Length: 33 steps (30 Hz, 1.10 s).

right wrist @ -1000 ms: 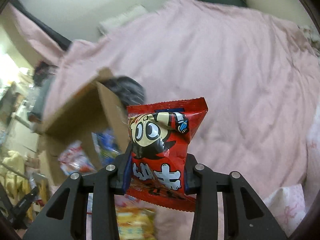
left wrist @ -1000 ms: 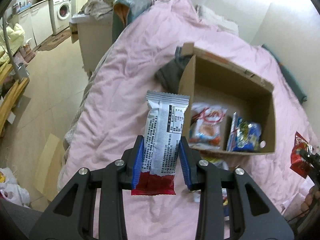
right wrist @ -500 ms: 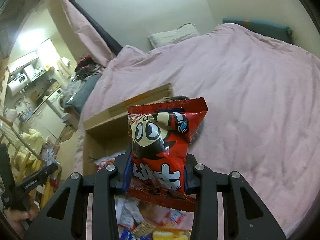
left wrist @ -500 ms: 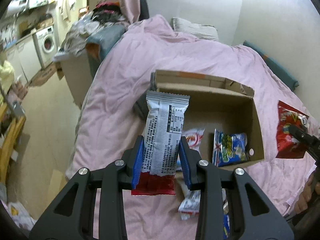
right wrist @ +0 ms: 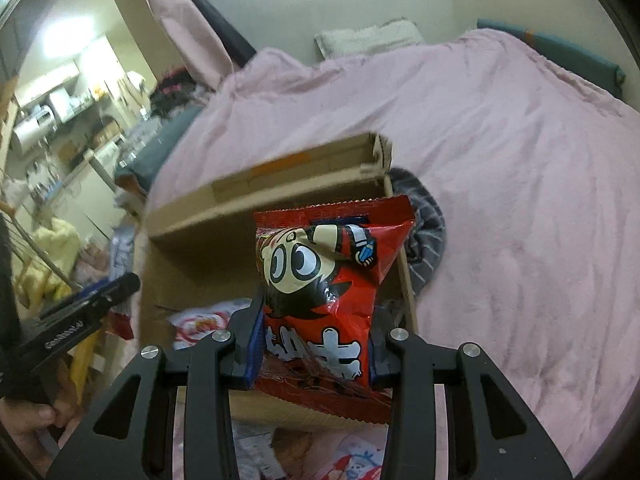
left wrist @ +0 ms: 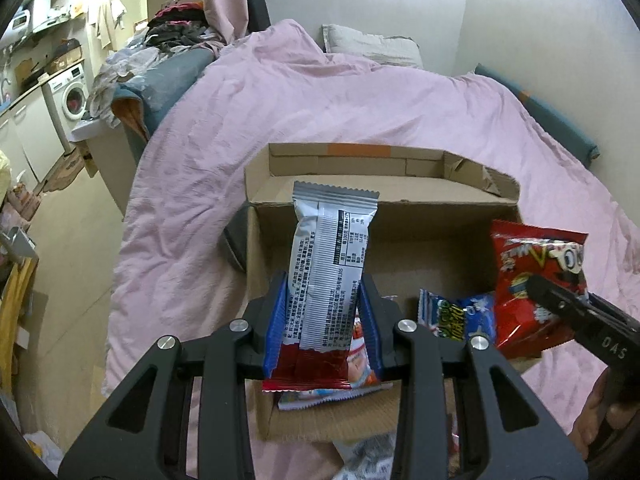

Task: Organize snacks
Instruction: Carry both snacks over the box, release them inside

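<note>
The left claw (left wrist: 324, 320) squeezes a silver bar (left wrist: 330, 276), and the right claw (right wrist: 314, 344) squeezes a red bag (right wrist: 328, 292). Both hang over the box (left wrist: 384, 200). The bag sits at 3 o'clock from the bar, so the claws could bump, or a snack could drop outside.

Black left gripper (left wrist: 323, 328), blue pads (silver screws)

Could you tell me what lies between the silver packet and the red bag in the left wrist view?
A blue snack packet, standing inside the cardboard box, shows between the silver packet and the red bag.
</note>
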Each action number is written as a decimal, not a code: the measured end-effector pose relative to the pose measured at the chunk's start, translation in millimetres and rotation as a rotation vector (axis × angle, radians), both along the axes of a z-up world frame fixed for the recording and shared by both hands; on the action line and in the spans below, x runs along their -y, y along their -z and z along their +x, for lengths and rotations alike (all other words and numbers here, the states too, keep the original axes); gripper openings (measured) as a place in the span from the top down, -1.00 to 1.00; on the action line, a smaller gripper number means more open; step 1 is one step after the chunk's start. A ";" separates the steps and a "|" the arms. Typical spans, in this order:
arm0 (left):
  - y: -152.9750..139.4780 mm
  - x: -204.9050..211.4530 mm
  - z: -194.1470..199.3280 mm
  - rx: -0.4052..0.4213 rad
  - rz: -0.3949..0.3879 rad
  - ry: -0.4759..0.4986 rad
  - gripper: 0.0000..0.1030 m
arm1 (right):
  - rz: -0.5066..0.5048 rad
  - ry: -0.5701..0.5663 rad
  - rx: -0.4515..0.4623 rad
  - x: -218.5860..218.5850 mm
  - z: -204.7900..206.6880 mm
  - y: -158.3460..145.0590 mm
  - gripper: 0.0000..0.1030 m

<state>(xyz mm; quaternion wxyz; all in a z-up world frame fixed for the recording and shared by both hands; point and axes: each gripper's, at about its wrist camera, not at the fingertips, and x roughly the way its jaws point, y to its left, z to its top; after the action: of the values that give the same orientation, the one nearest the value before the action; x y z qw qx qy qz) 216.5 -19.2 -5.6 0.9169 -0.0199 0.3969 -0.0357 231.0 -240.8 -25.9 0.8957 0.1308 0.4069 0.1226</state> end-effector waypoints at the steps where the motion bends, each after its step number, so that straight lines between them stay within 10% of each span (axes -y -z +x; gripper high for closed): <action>1: 5.6 0.7 3.2 0.001 0.003 0.004 0.42 | 0.000 -0.003 -0.018 -2.6 5.2 6.4 0.23; 30: 41.7 20.5 30.4 -0.099 -0.018 0.104 0.39 | 0.043 -0.076 -0.152 -9.7 24.5 50.9 0.18; 33: 40.4 19.7 29.7 -0.099 -0.024 0.103 0.08 | 0.056 -0.073 -0.141 -7.5 24.6 48.2 0.18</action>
<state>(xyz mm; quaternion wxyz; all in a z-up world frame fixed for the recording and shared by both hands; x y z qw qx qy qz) 246.2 -38.9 -46.0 0.8928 -0.0124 0.4419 -0.0865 255.5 -233.2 -74.1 0.8559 0.1493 0.4697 0.1569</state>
